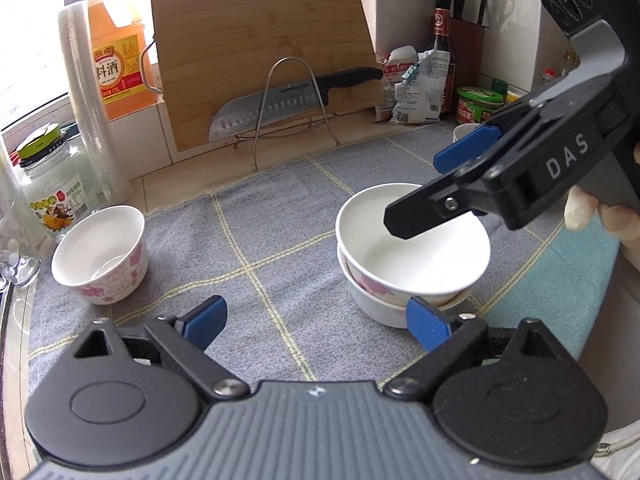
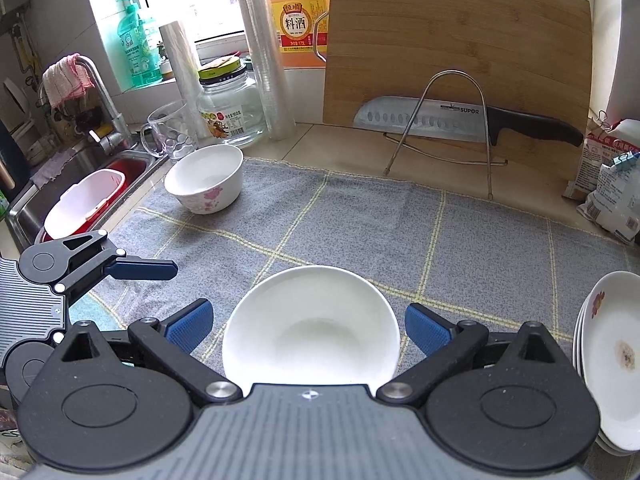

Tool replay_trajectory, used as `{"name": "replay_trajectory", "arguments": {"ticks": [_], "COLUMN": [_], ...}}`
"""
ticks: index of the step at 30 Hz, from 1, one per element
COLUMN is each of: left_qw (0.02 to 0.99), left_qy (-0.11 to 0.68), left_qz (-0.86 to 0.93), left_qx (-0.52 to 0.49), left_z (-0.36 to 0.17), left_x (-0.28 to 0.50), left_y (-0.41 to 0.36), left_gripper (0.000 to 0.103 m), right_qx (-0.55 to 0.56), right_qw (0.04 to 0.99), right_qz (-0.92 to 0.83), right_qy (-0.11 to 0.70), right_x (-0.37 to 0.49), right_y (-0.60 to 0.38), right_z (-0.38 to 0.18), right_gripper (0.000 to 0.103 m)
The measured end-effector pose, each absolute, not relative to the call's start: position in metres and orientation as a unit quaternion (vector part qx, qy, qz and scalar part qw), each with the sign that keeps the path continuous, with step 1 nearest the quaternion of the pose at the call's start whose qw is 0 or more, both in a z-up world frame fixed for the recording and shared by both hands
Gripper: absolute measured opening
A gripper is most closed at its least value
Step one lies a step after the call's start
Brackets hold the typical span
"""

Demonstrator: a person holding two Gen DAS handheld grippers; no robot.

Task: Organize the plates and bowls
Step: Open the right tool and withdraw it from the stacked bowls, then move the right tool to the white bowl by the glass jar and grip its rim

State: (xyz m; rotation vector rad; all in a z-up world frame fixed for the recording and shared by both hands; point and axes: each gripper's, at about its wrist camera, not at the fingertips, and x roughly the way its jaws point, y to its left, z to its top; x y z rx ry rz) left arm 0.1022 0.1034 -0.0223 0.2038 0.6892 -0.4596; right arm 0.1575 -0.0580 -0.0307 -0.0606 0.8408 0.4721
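A stack of white bowls (image 1: 412,256) with pink flowers sits on the grey checked cloth (image 1: 248,240). The top bowl (image 2: 310,328) lies between my right gripper's open fingers (image 2: 308,326), untouched by the pads. In the left wrist view the right gripper (image 1: 432,184) hovers over the stack. My left gripper (image 1: 316,322) is open and empty, just left of the stack's base. A single flowered bowl (image 1: 100,256) stands at the cloth's left edge; it also shows in the right wrist view (image 2: 206,178). A stack of flowered plates (image 2: 608,356) sits at the right.
A cutting board (image 2: 456,48) and a knife (image 2: 460,118) on a wire rack stand at the back. A glass jar (image 2: 232,108), glass mug (image 2: 170,134), cooking wine bottle (image 2: 298,12) and sink (image 2: 80,192) lie left. Bags (image 2: 612,188) at right.
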Motion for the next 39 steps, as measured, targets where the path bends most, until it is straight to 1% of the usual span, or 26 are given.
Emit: {"name": "replay_trajectory", "arguments": {"ticks": [5,15,20,39], "left_qw": [0.923,0.934,0.935,0.941], "left_qy": [0.340,0.347,0.346,0.327], "left_qz": [-0.165,-0.070,-0.057,-0.063], "left_qx": [0.074,0.056,0.058,0.060], "left_z": [-0.024,-0.034,-0.040,-0.056], "left_x": [0.107,0.133,0.143,0.195], "left_y": [0.133,0.184,0.195,0.207], "left_gripper": [0.096,0.096,0.096,0.096], "right_qx": [-0.042,-0.052,-0.080,-0.074], "right_qw": [0.886,0.876,0.866,0.843], "right_qz": [0.235,0.280,0.302,0.332], "right_qy": [0.397,0.390,0.390,0.416], "right_x": [0.162,0.184,0.199,0.297], "right_y": [-0.037,0.017,0.043,0.100], "right_z": [-0.026,-0.027,-0.028,-0.038], "right_gripper": [0.103,0.103,0.103,0.103]}}
